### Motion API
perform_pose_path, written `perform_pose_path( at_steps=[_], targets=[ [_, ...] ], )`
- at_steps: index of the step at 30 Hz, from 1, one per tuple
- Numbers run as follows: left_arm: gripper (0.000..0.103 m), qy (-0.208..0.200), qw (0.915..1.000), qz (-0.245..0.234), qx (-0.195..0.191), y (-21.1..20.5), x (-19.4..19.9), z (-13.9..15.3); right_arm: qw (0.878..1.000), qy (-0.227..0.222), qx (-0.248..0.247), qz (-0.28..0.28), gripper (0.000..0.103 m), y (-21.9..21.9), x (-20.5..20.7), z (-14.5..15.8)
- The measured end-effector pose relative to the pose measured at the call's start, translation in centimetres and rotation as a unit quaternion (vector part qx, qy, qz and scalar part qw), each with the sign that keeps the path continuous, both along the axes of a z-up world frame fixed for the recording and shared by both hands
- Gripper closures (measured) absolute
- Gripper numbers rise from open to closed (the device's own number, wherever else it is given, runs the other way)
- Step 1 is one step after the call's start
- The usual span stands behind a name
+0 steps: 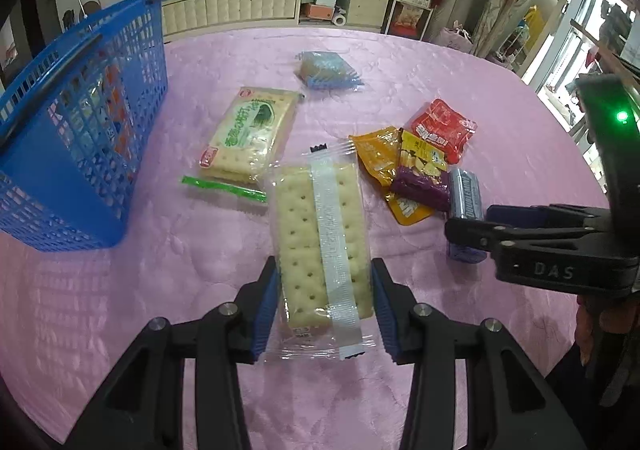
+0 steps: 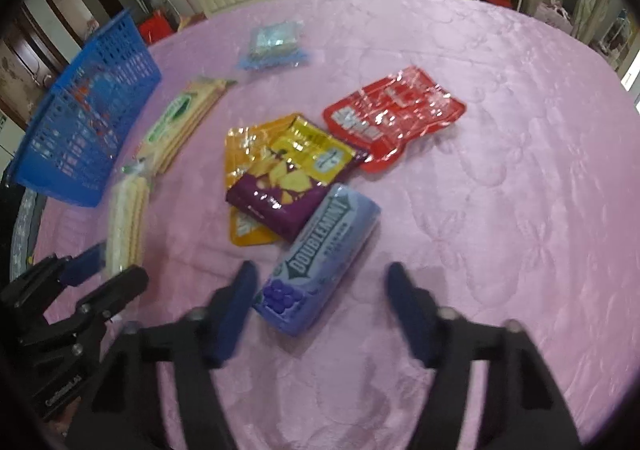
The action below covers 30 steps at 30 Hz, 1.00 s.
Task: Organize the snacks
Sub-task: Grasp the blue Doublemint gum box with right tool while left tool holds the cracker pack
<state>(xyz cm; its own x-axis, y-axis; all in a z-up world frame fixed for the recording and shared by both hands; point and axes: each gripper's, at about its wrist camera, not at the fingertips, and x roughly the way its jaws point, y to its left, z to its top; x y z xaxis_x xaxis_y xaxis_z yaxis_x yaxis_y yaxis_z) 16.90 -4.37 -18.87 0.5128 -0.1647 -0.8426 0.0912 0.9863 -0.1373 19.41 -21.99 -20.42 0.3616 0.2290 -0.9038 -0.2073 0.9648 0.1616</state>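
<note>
The left gripper (image 1: 325, 310) is clamping a clear cracker pack (image 1: 320, 250) by its long sides, lifted off the pink cloth (image 1: 460, 62). The right gripper (image 2: 320, 302) is angling down with jaws apart, straddling the near end of the mint tin (image 2: 320, 254) without pressing it. Just beyond, the purple pack (image 2: 280, 202), yellow pouch (image 2: 244, 146) and red pouch (image 2: 396, 114) are overlapping. Bare cloth is lying open to their right. The blue basket (image 1: 76, 170) is standing at the far left edge.
</note>
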Motion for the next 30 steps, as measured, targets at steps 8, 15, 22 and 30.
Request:
perform_pose_path(
  at_steps=[8, 15, 22, 30],
  targets=[
    [0.062, 0.003, 0.9999, 0.004, -0.013, 0.6, -0.4, -0.1, 0.999, 0.012, -0.033, -0.003, 0.041, 1.1, 0.8, 0.0],
    [0.062, 0.029, 0.9975, 0.022, -0.061, 1.7, -0.8, -1.0, 0.999, -0.001, -0.053, 0.007, 0.064, 2.4, 0.6, -0.3],
    [0.062, 0.005, 0.9981, 0.024, -0.056, 2.5, -1.7, 1.1, 0.999, -0.026, -0.017, 0.018, 0.068, 2.4, -2.5, 0.9],
    [0.062, -0.031, 0.9984, 0.01, -0.046, 3.2, -3.3, 4.3, 0.997, -0.071, 0.008, 0.034, 0.068, 3.2, -4.4, 4.6]
  ],
)
